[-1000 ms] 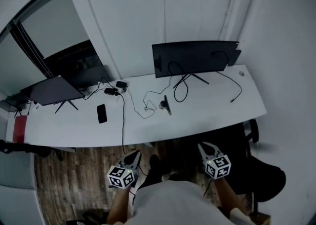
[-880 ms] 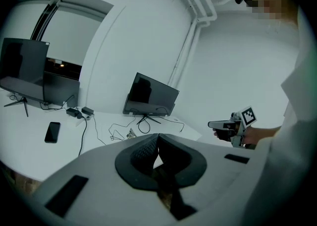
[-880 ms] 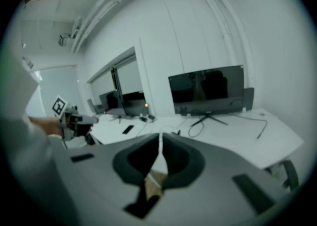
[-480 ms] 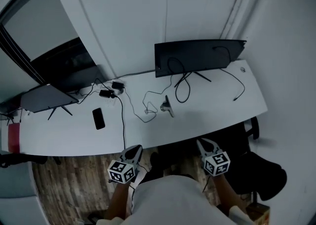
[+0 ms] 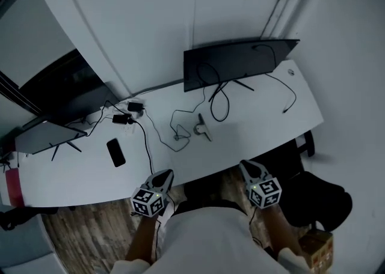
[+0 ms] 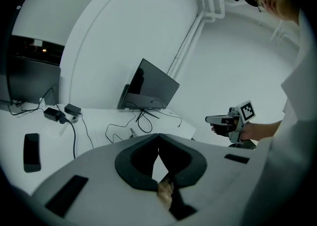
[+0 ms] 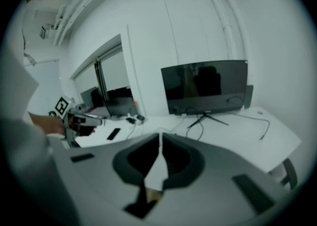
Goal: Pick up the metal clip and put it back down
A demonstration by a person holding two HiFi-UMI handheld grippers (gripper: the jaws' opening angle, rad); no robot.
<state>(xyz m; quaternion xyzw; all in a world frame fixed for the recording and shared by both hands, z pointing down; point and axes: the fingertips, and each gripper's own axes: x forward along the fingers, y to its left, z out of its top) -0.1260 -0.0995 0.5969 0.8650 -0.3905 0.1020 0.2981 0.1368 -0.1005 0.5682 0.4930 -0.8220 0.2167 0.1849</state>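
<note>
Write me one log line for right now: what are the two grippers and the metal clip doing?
left gripper: shut, empty | right gripper: shut, empty | metal clip: on desk, untouched

White office rm w/ long white bench (image 5: 264,131).
Plain white walls (image 5: 150,20) behind bench; dark window (image 5: 66,83) behind its left end; wood floor (image 5: 78,237) below near edge; black chair (image 5: 319,200) at right end.

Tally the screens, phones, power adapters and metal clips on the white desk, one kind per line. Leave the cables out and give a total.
Screens: 3
Phone: 1
Power adapters: 2
Metal clip: 1
Total: 7
</note>
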